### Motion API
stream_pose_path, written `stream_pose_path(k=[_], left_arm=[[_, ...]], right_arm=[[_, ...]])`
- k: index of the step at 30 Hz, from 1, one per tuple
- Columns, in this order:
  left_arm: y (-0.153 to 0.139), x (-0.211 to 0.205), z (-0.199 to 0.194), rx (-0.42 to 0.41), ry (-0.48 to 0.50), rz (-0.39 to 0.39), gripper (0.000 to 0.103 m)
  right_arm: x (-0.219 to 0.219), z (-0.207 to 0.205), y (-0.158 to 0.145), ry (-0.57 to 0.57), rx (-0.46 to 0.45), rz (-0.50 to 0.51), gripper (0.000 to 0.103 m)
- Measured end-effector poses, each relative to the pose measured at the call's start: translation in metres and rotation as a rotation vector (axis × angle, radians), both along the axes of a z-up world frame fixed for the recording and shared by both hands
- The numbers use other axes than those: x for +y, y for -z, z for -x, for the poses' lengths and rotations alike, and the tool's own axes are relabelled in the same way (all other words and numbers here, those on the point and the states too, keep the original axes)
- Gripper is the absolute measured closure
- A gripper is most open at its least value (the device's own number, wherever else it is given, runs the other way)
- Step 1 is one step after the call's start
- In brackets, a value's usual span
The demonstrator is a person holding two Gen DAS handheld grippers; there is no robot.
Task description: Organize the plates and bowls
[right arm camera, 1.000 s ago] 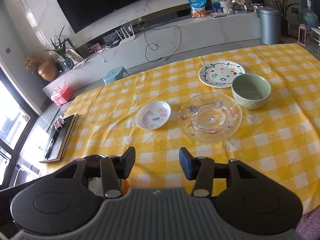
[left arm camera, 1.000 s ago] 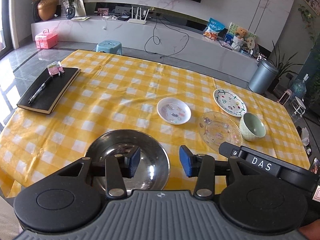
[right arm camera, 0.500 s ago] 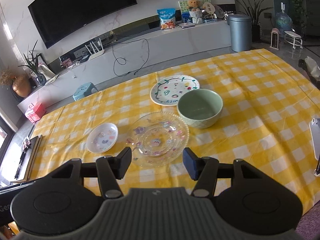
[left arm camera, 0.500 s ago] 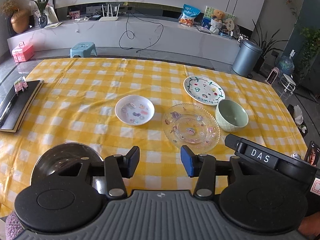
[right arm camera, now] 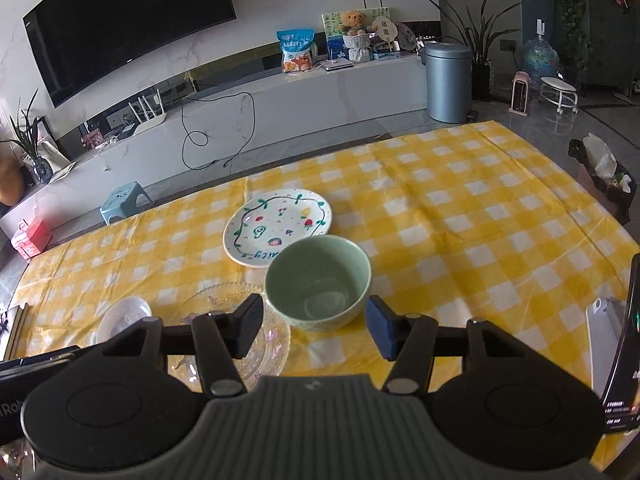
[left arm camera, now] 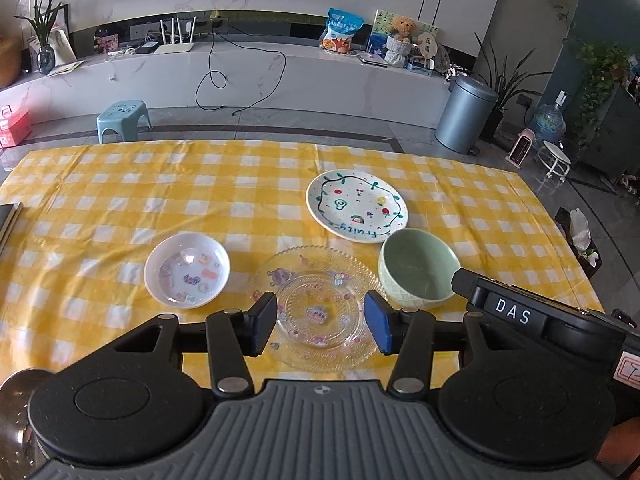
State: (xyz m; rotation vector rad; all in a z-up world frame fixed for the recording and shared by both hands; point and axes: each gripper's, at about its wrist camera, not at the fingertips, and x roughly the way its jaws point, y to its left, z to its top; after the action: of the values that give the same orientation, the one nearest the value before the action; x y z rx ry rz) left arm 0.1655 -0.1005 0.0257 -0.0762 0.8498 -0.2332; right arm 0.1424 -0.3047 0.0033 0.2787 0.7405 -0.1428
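On the yellow-and-white checked tablecloth [left arm camera: 120, 184] I count three plates and two bowls. The clear glass plate [left arm camera: 316, 308] is round, ribbed at its scalloped rim and dotted with cartoon stickers; left of it lies a small glossy white plate [left arm camera: 187, 271], also stickered; behind it, a flat white plate [left arm camera: 356, 206] hand-painted with a green vine and fruit. The pale green bowl [right arm camera: 318, 282], deep and smooth inside, patterned outside, stands just right of the glass plate and in front of the painted one. A shiny steel bowl [left arm camera: 18, 412] shows only at the lower left edge of my left view. My left gripper [left arm camera: 320, 322] tilts down over the glass plate, its blue-padded jaws opening with nothing pressed between them. My right gripper [right arm camera: 314, 326] tilts down before the green bowl, jaws apart and empty, wider than the bowl as seen
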Motion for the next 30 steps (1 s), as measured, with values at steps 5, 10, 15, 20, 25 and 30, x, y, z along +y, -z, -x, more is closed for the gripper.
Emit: stream_pose_path(k=[5, 10, 15, 20, 25, 30], left_arm=[[0.007, -0.016, -0.020, -0.002, 0.029, 0.034, 0.045], [0.020, -0.028, -0.042, 0.020, 0.033, 0.056, 0.045], [0.038, -0.045, -0.062, 0.056, 0.061, 0.059, 0.046], [0.055, -0.053, -0.081, 0.092, 0.064, 0.064, 0.053], [0.072, -0.057, -0.095, 0.132, 0.076, 0.075, 0.064], [0.084, -0.063, -0.102, 0.158, 0.093, 0.071, 0.076]], right_arm=[[-0.023, -0.021, 0.007, 0.022, 0.025, -0.047, 0.047], [-0.037, -0.041, 0.016, 0.053, 0.054, -0.047, 0.047], [-0.041, -0.058, 0.034, 0.062, 0.103, -0.042, 0.056], [-0.051, -0.068, 0.055, 0.077, 0.154, -0.102, 0.068], [-0.058, -0.076, 0.070, 0.087, 0.182, -0.170, 0.078], [-0.059, -0.081, 0.081, 0.095, 0.197, -0.200, 0.083]])
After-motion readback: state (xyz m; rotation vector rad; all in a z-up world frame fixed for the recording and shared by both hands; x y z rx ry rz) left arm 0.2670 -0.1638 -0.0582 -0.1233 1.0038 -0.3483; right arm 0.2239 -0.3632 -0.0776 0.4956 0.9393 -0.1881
